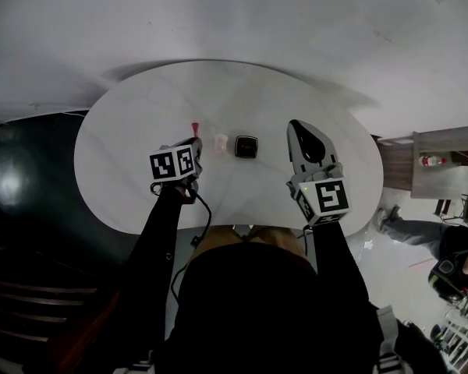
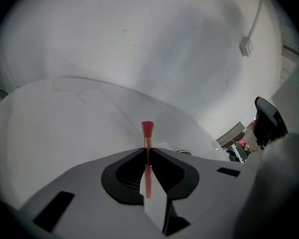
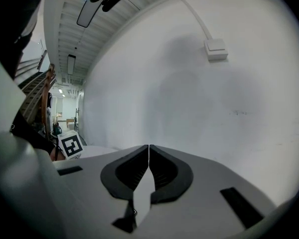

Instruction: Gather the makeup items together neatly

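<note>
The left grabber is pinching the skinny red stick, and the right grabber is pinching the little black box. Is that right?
Not quite. The right gripper holds nothing: the right gripper view shows its jaws together and empty. The little black box lies on the table. The left gripper does pinch the skinny red stick.

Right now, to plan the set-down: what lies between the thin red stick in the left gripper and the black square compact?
The head view shows one small pale pink item between the thin red stick and the black square compact.
</note>
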Tool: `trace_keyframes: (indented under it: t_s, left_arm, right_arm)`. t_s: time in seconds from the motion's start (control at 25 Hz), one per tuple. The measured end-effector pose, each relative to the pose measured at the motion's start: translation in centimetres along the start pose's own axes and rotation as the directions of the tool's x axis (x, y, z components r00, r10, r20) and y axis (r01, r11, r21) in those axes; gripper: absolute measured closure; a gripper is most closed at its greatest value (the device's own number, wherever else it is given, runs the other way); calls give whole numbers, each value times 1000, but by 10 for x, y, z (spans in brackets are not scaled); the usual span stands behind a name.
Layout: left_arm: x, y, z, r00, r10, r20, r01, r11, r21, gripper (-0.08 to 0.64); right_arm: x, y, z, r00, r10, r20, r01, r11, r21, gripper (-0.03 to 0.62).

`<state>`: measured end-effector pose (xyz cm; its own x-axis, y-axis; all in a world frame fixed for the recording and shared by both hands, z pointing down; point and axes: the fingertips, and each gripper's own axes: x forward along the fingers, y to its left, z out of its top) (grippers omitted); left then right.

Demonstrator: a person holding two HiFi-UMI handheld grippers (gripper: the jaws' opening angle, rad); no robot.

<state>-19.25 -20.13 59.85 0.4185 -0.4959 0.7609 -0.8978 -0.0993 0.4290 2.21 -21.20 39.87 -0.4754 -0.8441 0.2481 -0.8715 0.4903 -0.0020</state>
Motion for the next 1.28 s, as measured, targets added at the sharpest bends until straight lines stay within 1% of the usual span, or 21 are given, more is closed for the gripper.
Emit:
trace_keyframes:
  t_s: [0.24,0.44,0.56,0.68,0.8,0.96,1.0,1.08,1.12,1.28]
  left_arm:
    - [22,11,-17,997,32,-74,-33,999,-8,506]
    - [29,17,-30,992,52,-114,-54,999,-10,505]
    - [31,20,-31,991,63,-117,-65,998,-16,505]
    - [33,23,-30,989,77,-124,-76,997,14,505]
    - [35,22,-29,989,74,-130,-69,997,41,505]
    - [36,19,-25,992,74,-107,-66,995,72,500]
    - [36,19,-25,992,73,-104,-65,995,78,487]
    - [37,18,-26,992,65,-104,-57,995,82,438]
    - [37,17,-27,993,60,-107,-51,995,82,428]
    - [37,15,-28,992,55,-111,-45,995,91,428]
  right_arm:
    - [-8,-4,-8,1000,-13,-13,13,1000,10,565]
    - [-13,-8,-13,1000,-24,-20,24,1000,15,565]
    - [-16,-10,-16,999,-30,-25,30,999,16,566]
    - [-18,-9,-16,999,-31,-30,32,999,16,565]
    - [-20,-11,-19,999,-35,-33,35,999,14,566]
    - [-20,-12,-19,999,-36,-33,36,999,10,565]
    - [-20,-12,-18,999,-36,-33,37,999,10,565]
    - [-20,-12,-18,999,-37,-34,38,999,11,566]
    - [-20,-12,-18,999,-38,-34,38,999,12,566]
    - [-19,-11,-17,999,-34,-30,34,999,11,565]
